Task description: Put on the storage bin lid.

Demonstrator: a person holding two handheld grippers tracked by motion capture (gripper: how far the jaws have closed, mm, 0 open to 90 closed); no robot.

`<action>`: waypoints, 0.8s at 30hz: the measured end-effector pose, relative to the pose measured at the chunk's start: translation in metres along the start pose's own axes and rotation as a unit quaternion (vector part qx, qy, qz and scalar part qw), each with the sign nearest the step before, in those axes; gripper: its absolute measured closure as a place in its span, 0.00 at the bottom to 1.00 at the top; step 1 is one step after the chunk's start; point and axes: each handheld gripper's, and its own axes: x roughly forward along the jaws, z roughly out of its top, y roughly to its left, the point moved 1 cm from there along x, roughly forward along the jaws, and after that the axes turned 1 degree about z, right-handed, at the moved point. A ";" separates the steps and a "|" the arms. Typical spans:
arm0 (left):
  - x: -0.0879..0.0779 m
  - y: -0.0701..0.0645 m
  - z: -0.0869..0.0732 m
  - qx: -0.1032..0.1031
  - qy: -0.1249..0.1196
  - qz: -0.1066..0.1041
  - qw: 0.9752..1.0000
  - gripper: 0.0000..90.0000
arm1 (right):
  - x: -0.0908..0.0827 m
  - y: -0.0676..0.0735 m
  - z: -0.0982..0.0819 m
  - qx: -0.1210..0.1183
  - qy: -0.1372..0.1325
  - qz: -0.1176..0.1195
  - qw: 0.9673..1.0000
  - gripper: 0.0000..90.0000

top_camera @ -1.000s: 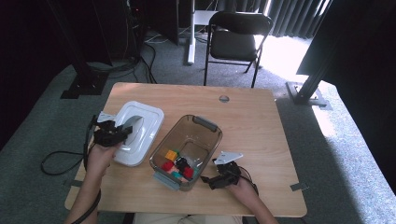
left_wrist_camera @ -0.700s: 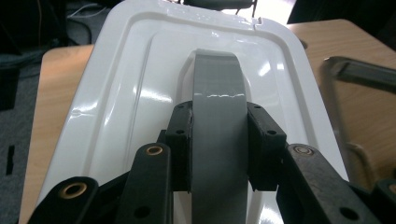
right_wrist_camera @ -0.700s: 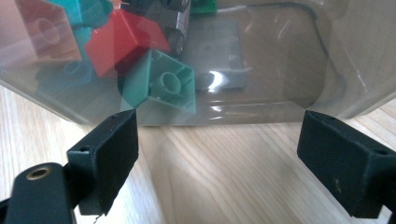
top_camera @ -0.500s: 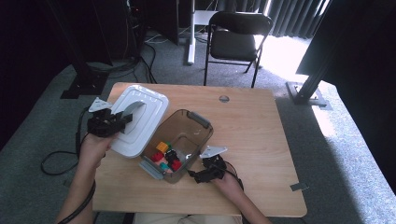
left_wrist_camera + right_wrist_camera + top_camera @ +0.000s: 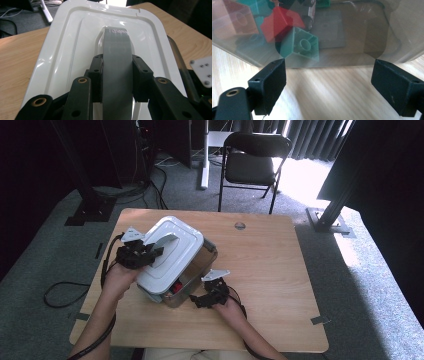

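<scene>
A white lid [image 5: 175,255] with a grey strap handle [image 5: 166,240] hangs tilted over the clear plastic bin [image 5: 200,265] and covers most of it. My left gripper [image 5: 151,253] is shut on that handle. In the left gripper view both pads [image 5: 98,72] press the handle [image 5: 116,42] from either side, with the lid [image 5: 62,50] below it. My right gripper [image 5: 196,301] stands open at the bin's near side. In the right gripper view its jaws [image 5: 332,85] are spread wide just before the bin wall [image 5: 354,35]. Behind that wall lie a green brick [image 5: 302,46] and a red brick [image 5: 278,23].
The wooden table [image 5: 270,270] has bare room to the right of the bin, and a cable hole [image 5: 240,225] near its far edge. A black chair [image 5: 252,162] stands beyond the table. A cable [image 5: 62,292] trails off the left edge.
The left gripper has carried the lid up and to the right, from beside the bin to over it. The right gripper has slid left along the bin's near side.
</scene>
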 end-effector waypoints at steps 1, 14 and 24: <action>0.002 -0.002 0.000 0.002 0.003 -0.004 1.000 0.75 | 0.002 0.000 0.002 0.003 0.001 0.001 1.000 0.14; 0.024 -0.020 -0.001 0.019 0.033 -0.031 0.999 0.75 | -0.022 -0.010 -0.002 0.002 -0.016 -0.018 1.000 0.15; 0.030 -0.018 -0.004 0.004 0.037 -0.036 0.999 0.75 | -0.039 -0.014 -0.008 -0.011 -0.022 -0.024 0.999 0.15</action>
